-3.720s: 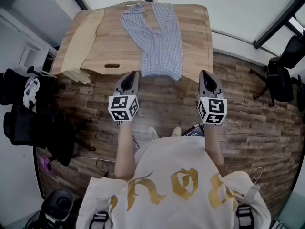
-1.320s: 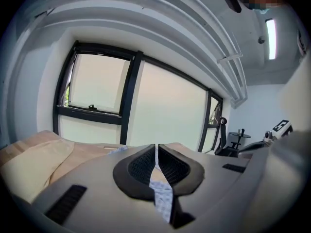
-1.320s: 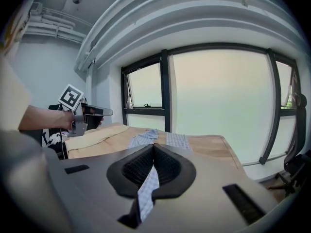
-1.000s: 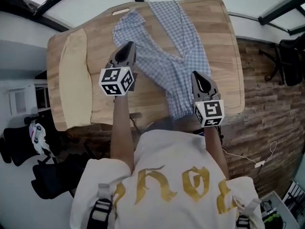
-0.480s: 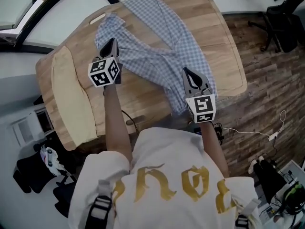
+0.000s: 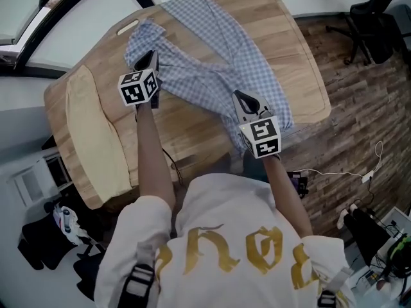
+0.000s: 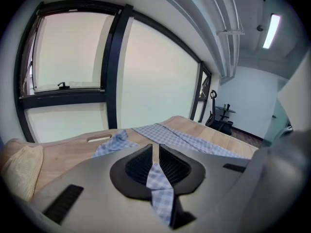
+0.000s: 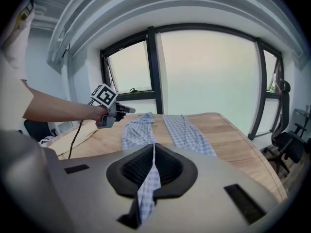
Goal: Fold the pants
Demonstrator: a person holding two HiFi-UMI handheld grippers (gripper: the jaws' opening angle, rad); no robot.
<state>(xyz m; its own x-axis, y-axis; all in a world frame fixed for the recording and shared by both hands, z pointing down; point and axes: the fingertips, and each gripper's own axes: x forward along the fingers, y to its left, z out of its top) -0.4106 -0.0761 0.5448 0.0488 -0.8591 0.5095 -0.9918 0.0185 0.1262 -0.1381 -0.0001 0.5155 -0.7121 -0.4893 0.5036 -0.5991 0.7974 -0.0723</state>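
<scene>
The blue-and-white checked cotton pants lie spread on the light wooden table. The waist end is at the table's near edge, and the two legs run apart toward its far edge. The leg nearer the table's left end is rumpled at its far tip; the other lies flat and straight.

My left gripper is clamped on the outer edge of that rumpled leg, above the middle of the table. In the left gripper view, a strip of checked cloth is pinched between its black ribbed pads.

My right gripper is clamped on the waist end, close to the table's near edge, with a fold of the same cloth squeezed between its closed jaws.

A long cream-coloured folded cloth lies along the table's left end, apart from the pants. Past the table's right end are brown wood plank flooring and a black office chair
</scene>
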